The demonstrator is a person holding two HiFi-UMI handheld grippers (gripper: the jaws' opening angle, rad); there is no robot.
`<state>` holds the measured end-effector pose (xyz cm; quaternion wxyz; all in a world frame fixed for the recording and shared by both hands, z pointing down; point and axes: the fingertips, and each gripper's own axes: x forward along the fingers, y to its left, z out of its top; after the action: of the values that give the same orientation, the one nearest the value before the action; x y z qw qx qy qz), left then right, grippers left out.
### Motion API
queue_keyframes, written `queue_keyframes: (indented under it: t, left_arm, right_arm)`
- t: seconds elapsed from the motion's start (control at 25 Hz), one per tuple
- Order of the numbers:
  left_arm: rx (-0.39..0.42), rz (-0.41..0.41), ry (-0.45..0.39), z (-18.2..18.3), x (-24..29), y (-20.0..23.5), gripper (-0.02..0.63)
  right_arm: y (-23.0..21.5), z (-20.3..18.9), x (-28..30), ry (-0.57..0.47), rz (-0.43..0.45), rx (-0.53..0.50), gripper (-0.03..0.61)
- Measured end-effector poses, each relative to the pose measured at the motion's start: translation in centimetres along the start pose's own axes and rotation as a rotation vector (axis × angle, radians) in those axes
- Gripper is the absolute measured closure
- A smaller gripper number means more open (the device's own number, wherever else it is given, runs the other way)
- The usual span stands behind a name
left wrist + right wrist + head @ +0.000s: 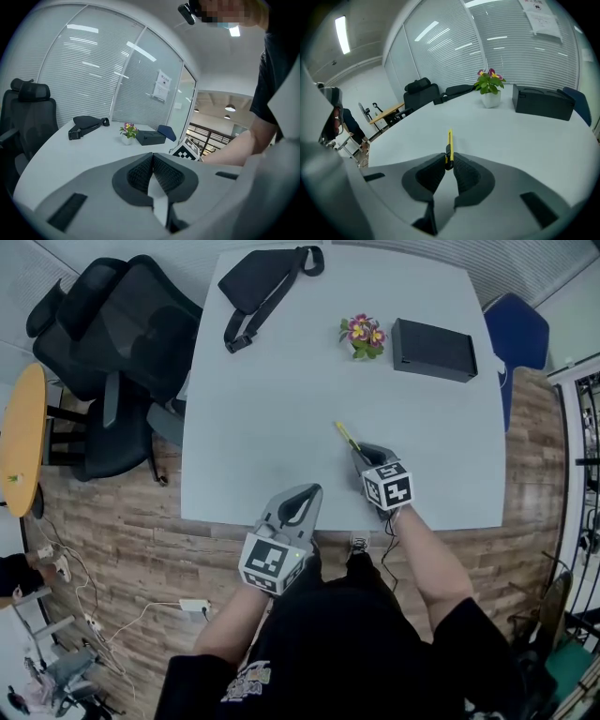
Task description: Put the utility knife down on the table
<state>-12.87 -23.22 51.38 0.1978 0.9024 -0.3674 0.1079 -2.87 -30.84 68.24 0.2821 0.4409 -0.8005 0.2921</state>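
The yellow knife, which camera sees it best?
The right gripper view: the utility knife points straight ahead, clamped in the right hand-held gripper. The head view shows just a thin yellow sliver. The left gripper view doesn't show it.

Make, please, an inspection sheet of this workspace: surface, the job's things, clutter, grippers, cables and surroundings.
Surface: pale grey table, smooth top.
Job's things: yellow utility knife, still gripped, pointing out over the table; whether it touches the top cannot be told.
Clutter: black belt bag, potted flowers and black box, all on the far side.
Grippers: right hand-held gripper shut on the utility knife; left hand-held gripper shut with nothing between its jaws, at the table's near edge.
Cables: white power strip with cords on the floor, left.
Surroundings: black office chair, blue chair, wooden floor.
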Motion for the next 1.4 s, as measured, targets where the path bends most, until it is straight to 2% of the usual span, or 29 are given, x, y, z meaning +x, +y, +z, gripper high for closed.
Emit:
queue_keyframes:
  t: [0.44, 0.64, 0.84, 1.08, 1.2, 1.4]
  left_arm:
    - [-0.005, -0.015, 0.015, -0.9, -0.8, 0.5, 0.609]
    - [-0.001, -0.011, 0.018, -1.1, -1.3, 0.3, 0.609]
    - [0.009, -0.007, 0.009, -0.7, -1.6, -0.2, 0.609]
    - [0.025, 0.001, -0.019, 0.4, -1.3, -2.3, 0.609]
    - [0.039, 0.004, -0.041, 1.2, -0.8, -3.9, 0.609]
    - [0.059, 0.022, -0.085, 2.8, 0.1, -7.4, 0.609]
  right_arm:
    - [0.4, -3.0, 1.8, 0.114, -0.032, -0.011, 0.520]
    - [0.4, -3.2, 1.9, 0.110, -0.046, -0.015, 0.518]
    - [0.4, -2.7, 1.0, 0.075, -0.043, -0.013, 0.471]
    - [0.5, 0.3, -3.5, -0.052, -0.018, -0.014, 0.491]
    - [0.6, 2.8, -7.5, -0.169, 0.006, -0.011, 0.575]
    - [1.3, 7.1, -15.7, -0.387, 0.096, -0.026, 0.575]
